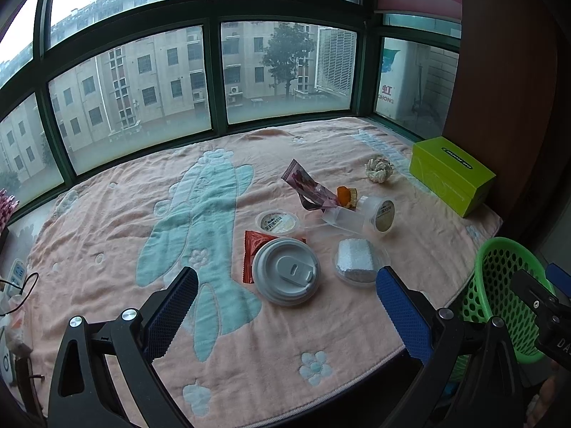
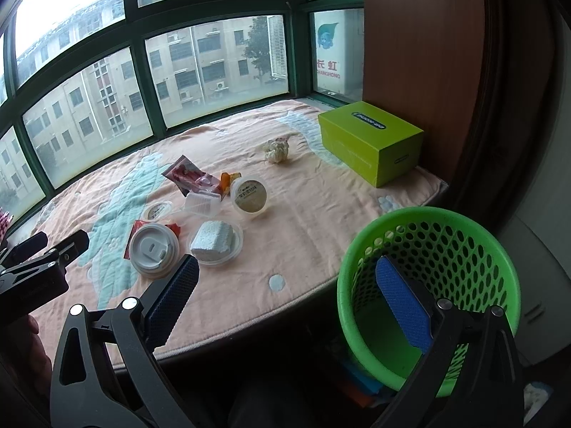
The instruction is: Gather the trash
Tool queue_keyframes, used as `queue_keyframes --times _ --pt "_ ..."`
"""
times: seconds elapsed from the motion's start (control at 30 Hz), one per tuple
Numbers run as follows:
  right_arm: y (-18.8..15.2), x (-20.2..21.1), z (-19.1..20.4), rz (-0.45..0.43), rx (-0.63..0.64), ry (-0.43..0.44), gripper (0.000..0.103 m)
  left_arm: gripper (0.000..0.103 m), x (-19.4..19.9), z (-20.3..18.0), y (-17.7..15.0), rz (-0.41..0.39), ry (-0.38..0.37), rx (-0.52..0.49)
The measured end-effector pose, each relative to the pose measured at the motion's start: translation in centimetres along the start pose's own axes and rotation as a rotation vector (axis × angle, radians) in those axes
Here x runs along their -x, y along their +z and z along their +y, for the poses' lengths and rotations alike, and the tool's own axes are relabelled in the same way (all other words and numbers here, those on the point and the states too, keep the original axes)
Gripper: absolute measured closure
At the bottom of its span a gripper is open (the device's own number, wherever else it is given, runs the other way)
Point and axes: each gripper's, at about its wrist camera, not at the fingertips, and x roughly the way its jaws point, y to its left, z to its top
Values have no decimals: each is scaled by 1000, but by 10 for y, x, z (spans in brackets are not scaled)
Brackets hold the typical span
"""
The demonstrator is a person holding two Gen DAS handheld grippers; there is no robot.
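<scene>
Both claws are spread wide and holding nothing: the left gripper (image 1: 285,306) hangs over the near edge of the pink blanket (image 1: 107,214), the right gripper (image 2: 285,285) straddles the rim of the green basket (image 2: 464,235) off the blanket's right edge. Trash sits mid-blanket: white cup lid (image 1: 285,271) on a red wrapper (image 1: 251,249), foam block (image 1: 357,258) just beside, pudding cup (image 1: 378,212), pink wrapper (image 1: 303,182). Green box (image 1: 451,174) is in the far right corner.

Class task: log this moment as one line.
left tongs: open, empty | right tongs: open, empty | green perforated plastic basket: empty | white round plastic cup lid: on blanket
</scene>
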Motion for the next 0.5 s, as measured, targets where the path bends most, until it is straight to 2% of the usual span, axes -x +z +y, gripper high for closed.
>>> queue_keyframes --times 0.5 --pt "-1 -4 -1 6 -5 -1 5 6 -5 2 1 21 -2 13"
